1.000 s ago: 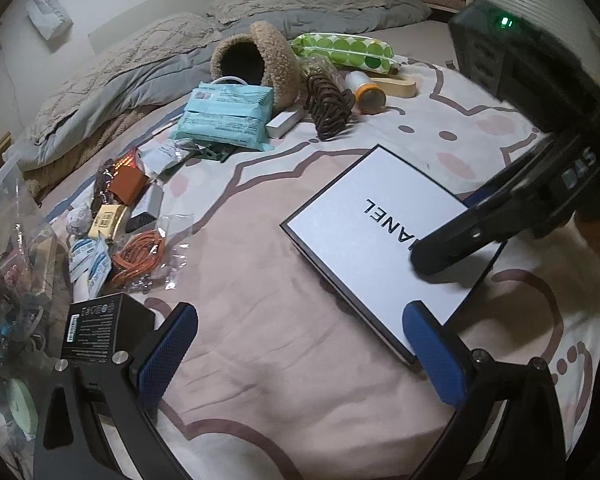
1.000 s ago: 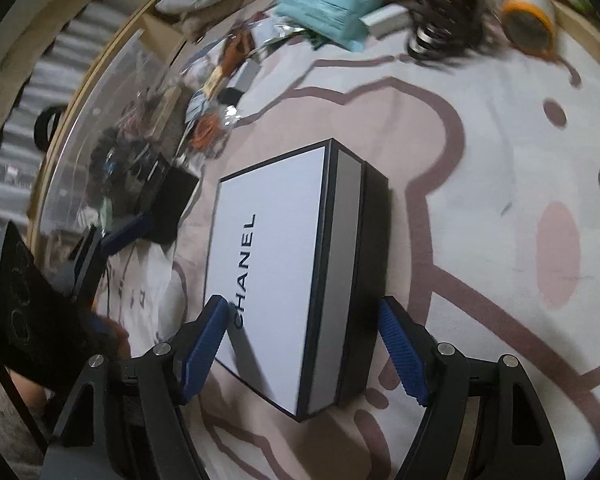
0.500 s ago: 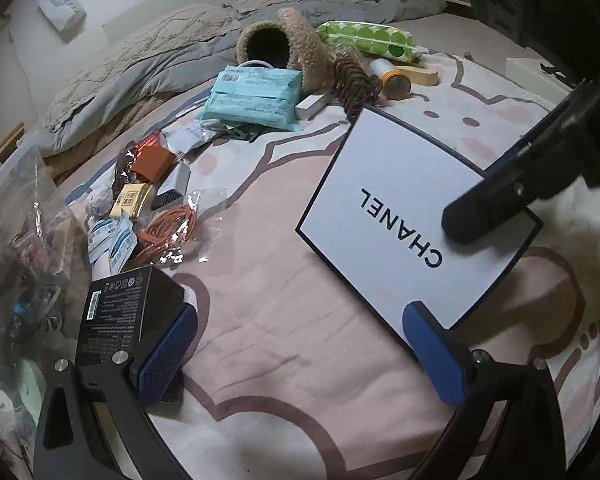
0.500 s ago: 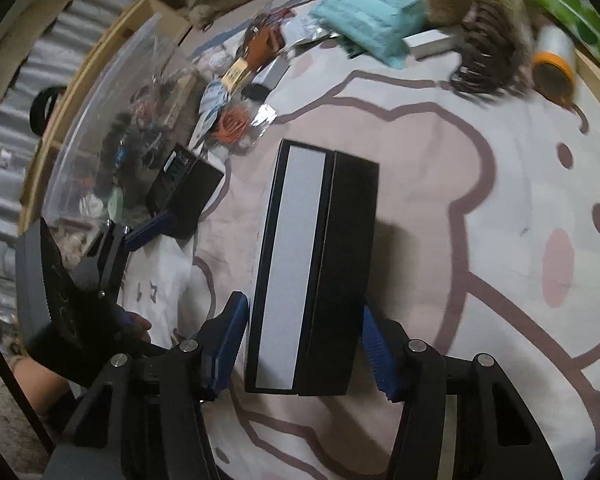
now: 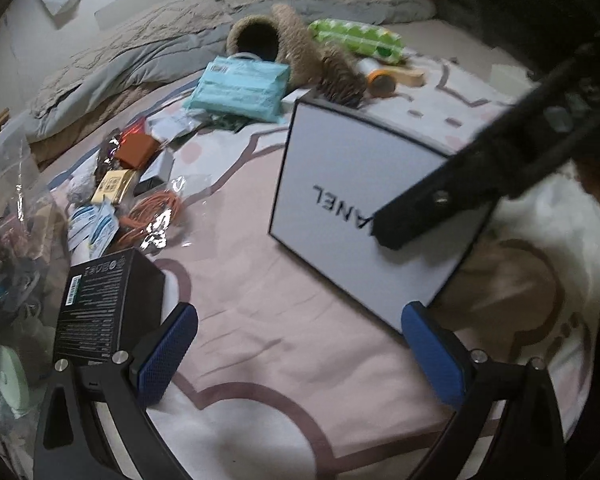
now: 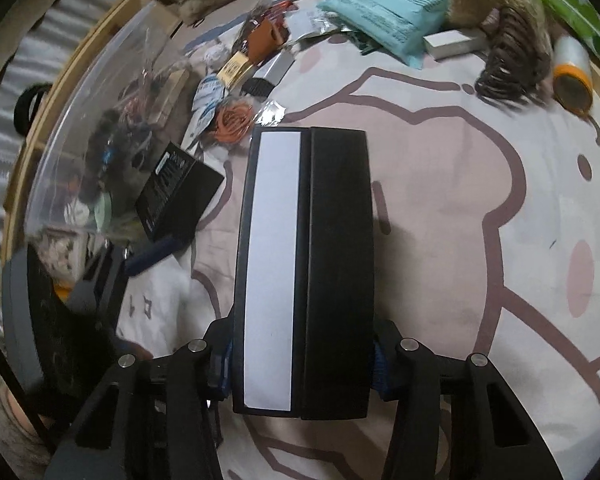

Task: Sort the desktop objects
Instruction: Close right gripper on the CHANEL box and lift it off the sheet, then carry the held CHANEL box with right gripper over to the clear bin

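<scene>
A white Chanel box (image 5: pixel 352 204) with black edges stands tilted on its edge, lifted off the pink bedspread. My right gripper (image 6: pixel 300 364) is shut on the box (image 6: pixel 300 264), clamping its lid and base sides. In the left wrist view the right gripper's black finger (image 5: pixel 440 204) crosses the box's white face. My left gripper (image 5: pixel 300 356) is open and empty, low over the bedspread in front of the box. A small black box (image 5: pixel 96 304) lies by its left finger (image 5: pixel 164 356).
A clear plastic bin (image 5: pixel 4 240) of clutter stands at the left. Small packets, an orange cable (image 5: pixel 152 216), a teal pack (image 5: pixel 240 88), a fuzzy slipper (image 5: pixel 276 40), a brown hair claw (image 6: pixel 508 60), an orange-capped bottle (image 6: pixel 572 72) and a green dotted pack (image 5: pixel 356 36) lie further back.
The right gripper closed on the Chanel box and tipped it from flat up onto its edge, lifting it. The left gripper stayed open and shifted slightly.
</scene>
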### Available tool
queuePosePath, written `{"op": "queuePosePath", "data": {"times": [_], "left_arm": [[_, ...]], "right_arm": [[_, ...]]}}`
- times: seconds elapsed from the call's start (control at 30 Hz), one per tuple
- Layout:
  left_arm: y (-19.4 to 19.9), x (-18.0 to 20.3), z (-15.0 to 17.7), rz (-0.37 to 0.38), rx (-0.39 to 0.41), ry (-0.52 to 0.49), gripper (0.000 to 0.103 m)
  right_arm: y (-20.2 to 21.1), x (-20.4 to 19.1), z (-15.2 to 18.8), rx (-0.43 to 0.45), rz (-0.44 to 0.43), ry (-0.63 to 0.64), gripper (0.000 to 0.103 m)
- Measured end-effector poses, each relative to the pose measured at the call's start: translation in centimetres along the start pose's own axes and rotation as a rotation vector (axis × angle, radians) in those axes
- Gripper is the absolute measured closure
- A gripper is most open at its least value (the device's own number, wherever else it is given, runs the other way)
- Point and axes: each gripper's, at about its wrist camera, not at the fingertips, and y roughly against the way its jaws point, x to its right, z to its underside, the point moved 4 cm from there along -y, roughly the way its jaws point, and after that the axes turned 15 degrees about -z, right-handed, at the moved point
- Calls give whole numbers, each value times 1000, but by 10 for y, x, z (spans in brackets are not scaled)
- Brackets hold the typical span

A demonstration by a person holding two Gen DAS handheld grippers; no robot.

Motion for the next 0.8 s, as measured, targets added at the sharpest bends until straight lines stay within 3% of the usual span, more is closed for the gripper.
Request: {"op": "queuePosePath", "data": {"times": [0.1,0.3,0.43,0.7,0.8], "left_arm": [[0,0,-1,55,-26,61,13],[4,-8,-8,228,-62,203,14],[17,11,-14,289,-10,143,14],[-1,36,-12,344,-110,123,14],[-1,35,-19,361,-93,141,14]], "right_arm": [[4,6,-2,22,-16,-51,52],[11,9,-6,58,-39,-85,52],[12,8,-7,65,-46,-93,52],[17,7,-4,78,-81,-102,52],[20,5,-4,79,-99,-101,52]]}}
